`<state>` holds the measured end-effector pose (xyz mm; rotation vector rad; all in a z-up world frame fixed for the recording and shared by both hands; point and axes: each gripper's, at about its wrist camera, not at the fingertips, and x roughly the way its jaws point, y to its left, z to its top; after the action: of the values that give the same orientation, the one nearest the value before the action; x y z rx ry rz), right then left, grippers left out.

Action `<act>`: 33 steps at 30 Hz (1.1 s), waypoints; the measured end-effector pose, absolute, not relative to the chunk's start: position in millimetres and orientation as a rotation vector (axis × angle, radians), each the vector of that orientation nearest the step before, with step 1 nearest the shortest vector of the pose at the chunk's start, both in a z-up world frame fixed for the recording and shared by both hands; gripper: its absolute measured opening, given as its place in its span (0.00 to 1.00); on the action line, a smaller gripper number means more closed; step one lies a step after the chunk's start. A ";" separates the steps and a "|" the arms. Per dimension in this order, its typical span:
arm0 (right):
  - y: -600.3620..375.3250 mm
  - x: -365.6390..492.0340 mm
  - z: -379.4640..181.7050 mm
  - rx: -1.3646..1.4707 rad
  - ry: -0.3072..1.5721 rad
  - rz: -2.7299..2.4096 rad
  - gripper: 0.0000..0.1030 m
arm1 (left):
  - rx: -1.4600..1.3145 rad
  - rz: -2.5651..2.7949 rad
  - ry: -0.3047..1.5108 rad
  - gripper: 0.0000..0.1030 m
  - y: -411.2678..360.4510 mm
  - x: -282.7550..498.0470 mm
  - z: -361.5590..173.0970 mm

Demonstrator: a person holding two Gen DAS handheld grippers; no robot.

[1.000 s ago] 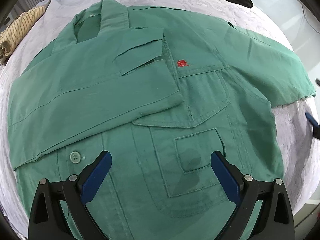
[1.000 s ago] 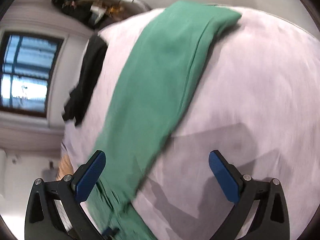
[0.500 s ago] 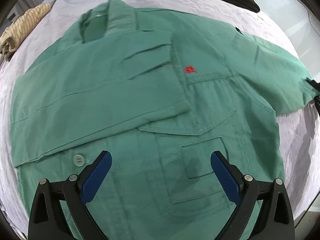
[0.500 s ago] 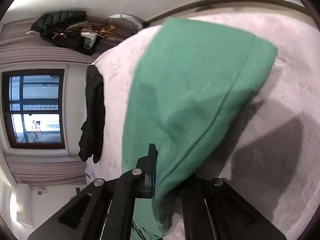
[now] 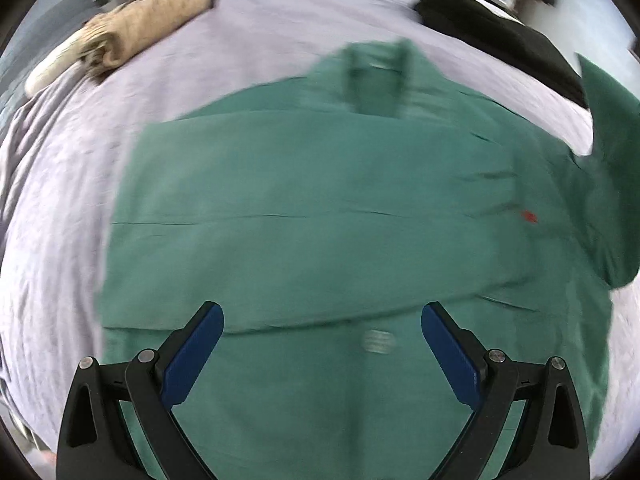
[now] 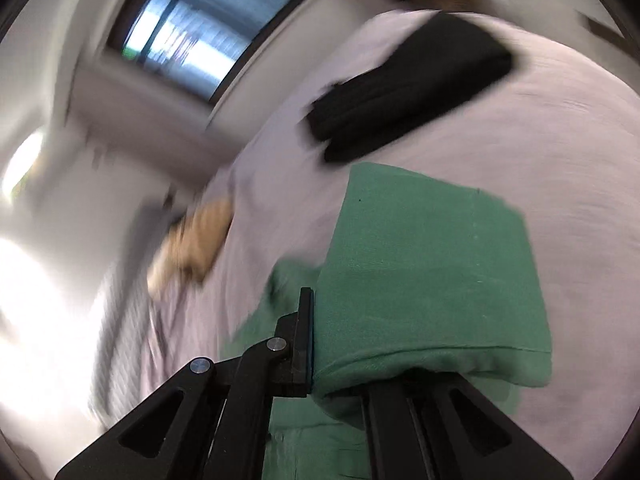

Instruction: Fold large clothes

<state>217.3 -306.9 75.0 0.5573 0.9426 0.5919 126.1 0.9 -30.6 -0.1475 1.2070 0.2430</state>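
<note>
Lying front-up on the pale lilac bed sheet, the large green cotton work shirt has one sleeve folded across its chest and its collar toward 12 o'clock. A small red embroidered mark sits at 3 o'clock, too blurred to read. The left gripper hovers over the shirt's lower front, jaws spread wide and empty, as a second ago, though the view has swung toward the shirt's left side. The right gripper now has its jaws clamped on the shirt's other green sleeve, lifted off the bed; half a second ago it lay lower. A folded black garment lies at 1 o'clock, a beige knitted bundle at 10 o'clock; bare sheet spreads toward 9 o'clock.
</note>
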 end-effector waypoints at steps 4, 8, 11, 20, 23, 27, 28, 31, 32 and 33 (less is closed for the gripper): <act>-196.8 209.5 33.8 0.373 1.069 0.676 0.03 | -0.188 0.315 1.198 0.96 42.8 117.4 -42.5; -133.2 200.5 -36.1 0.238 1.240 0.611 0.08 | -0.223 0.346 1.214 0.96 70.7 100.6 -60.0; -142.5 198.2 -55.9 0.372 1.309 0.564 0.17 | -0.239 0.343 1.220 0.96 83.8 97.1 -68.3; -197.0 198.3 -22.9 0.621 1.176 0.313 0.04 | -0.270 0.327 1.188 0.96 114.5 79.5 -57.0; -154.0 209.6 5.7 0.459 1.116 0.392 0.04 | -0.290 0.335 1.174 0.96 122.9 75.9 -50.6; -80.7 191.2 18.7 0.143 1.108 0.571 0.08 | -0.321 0.375 1.162 0.96 139.3 67.8 -48.3; -70.1 187.3 11.7 0.079 1.142 0.599 0.09 | -0.328 0.389 1.166 0.96 142.9 66.0 -50.1; -35.7 165.5 -18.2 -0.116 1.244 0.644 0.26 | -0.355 0.412 1.173 0.96 154.0 60.3 -54.4; -34.6 159.5 -24.6 -0.126 1.262 0.658 0.37 | -0.363 0.413 1.174 0.96 154.6 60.2 -54.8; -39.6 154.1 -28.7 -0.095 1.281 0.679 0.41 | -0.373 0.409 1.173 0.96 154.5 59.8 -54.6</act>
<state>154.1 -39.6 -28.7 -0.0947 1.2807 0.6786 59.8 154.5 -54.6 -0.3725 1.1728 0.4093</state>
